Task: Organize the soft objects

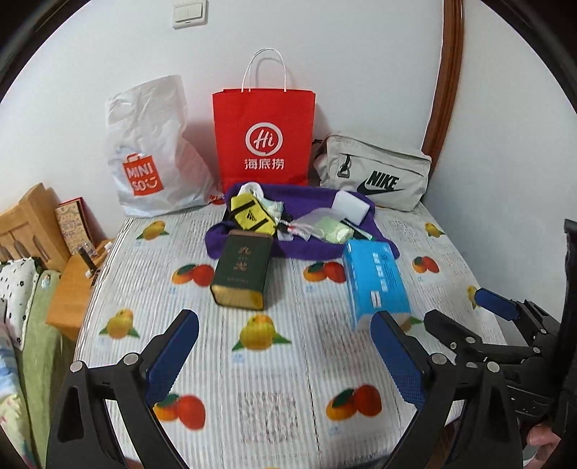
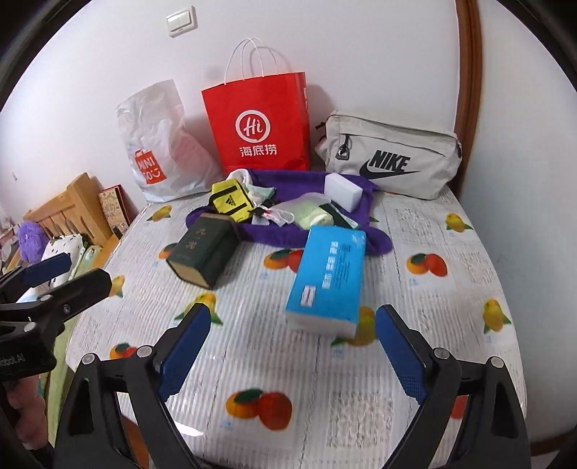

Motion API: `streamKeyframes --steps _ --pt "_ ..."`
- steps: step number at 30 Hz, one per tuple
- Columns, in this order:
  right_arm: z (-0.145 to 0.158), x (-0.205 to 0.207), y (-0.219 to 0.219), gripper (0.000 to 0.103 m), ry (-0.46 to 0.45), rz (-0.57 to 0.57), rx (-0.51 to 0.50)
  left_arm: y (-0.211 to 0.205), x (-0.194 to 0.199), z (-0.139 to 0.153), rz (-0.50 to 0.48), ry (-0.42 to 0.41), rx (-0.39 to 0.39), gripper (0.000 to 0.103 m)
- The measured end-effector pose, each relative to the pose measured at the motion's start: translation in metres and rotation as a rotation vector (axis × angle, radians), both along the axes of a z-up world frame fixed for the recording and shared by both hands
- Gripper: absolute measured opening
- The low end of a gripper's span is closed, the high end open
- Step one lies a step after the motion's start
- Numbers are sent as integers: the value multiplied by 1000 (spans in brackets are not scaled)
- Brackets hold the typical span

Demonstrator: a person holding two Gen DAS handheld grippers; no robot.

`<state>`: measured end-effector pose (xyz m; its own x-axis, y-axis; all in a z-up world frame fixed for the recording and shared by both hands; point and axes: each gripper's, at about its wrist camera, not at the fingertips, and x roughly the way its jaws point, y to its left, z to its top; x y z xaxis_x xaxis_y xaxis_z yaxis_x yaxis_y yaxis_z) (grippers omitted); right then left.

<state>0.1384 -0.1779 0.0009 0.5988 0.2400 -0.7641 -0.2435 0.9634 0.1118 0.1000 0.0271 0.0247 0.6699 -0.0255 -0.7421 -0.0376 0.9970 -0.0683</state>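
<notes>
Fruit-print tablecloth [image 1: 274, 378], bare near edge, boxes midway

left gripper [image 1: 285, 346] and right gripper [image 2: 293, 342] side by side, tilted downward, jaws wide, empty

Domestic room, likely a bedroom. Bench [image 2: 414, 324] under fruit-print plastic cover, set against plain white wall [image 2: 360, 54] bearing light switch [image 2: 182, 21]. Wooden headboard [image 2: 68, 213] at left, with spotted pillow [image 1: 16, 288], green bedding [image 1: 39, 342] and purple plush [image 2: 32, 240] alongside. Curved wooden frame [image 2: 468, 90] at right. Household clutter on bench: red shopping bag [image 2: 259, 122], white plastic bag [image 2: 158, 144], grey pouch [image 2: 389, 158], tissue pack [image 2: 328, 277], green tin [image 2: 202, 250], purple cloth [image 2: 378, 241].
</notes>
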Motion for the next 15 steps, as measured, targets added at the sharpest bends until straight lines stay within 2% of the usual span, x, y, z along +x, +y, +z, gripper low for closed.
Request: streamKeyframes --steps 7,15 --pt "-5 -36 -7 92 -8 -1 -6 -4 -38 -6 8 -2 8 97" --pt "0 -65 -13 92 -39 -7 -10 -12 -63 0 -3 -31 20 97"
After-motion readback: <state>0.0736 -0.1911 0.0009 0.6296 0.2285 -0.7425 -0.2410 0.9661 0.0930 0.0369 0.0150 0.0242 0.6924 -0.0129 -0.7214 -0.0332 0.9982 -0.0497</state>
